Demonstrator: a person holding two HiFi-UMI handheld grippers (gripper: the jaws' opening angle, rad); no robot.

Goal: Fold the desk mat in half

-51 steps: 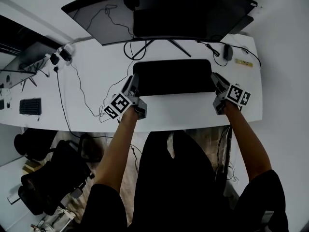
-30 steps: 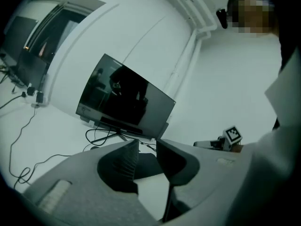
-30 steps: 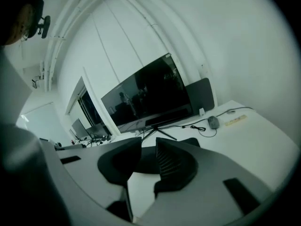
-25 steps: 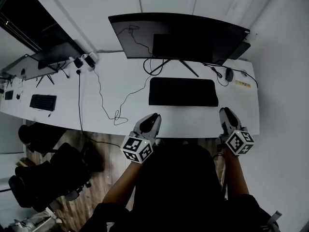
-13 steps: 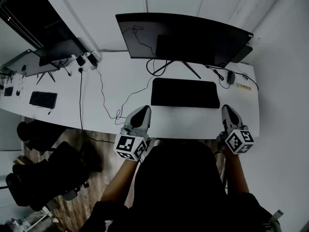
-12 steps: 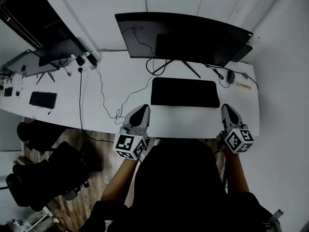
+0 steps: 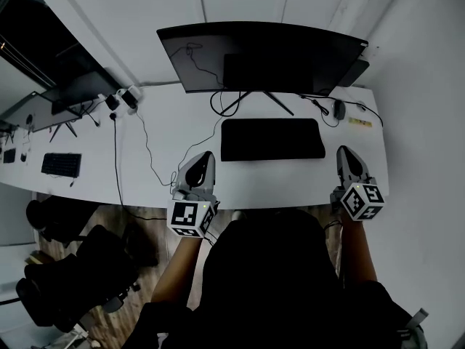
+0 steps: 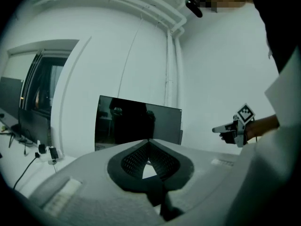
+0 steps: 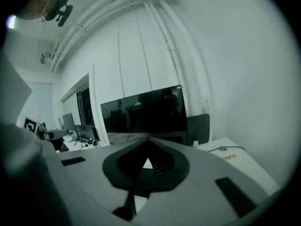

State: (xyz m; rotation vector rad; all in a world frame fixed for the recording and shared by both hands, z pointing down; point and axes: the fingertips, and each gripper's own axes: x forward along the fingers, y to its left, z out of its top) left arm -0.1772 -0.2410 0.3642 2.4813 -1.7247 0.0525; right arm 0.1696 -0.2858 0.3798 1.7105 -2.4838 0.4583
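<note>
The black desk mat lies flat on the white desk in front of the monitor. My left gripper hovers over the desk's near edge, left of the mat and apart from it. Its jaws are shut with nothing between them, and they meet at the tip in the left gripper view. My right gripper hangs just past the mat's right end, also shut and empty. Neither gripper touches the mat. Each gripper view shows the other gripper off to the side, right gripper and left gripper.
A wide dark monitor stands behind the mat. Cables trail across the desk to a power strip at the left. A small dark device and a yellow strip lie at the back right. Office chairs stand below left.
Two seconds ago both grippers were at the mat's near corners. They have since drawn back to the desk's front edge. The left gripper has shifted left, and its slightly parted jaws have closed.
</note>
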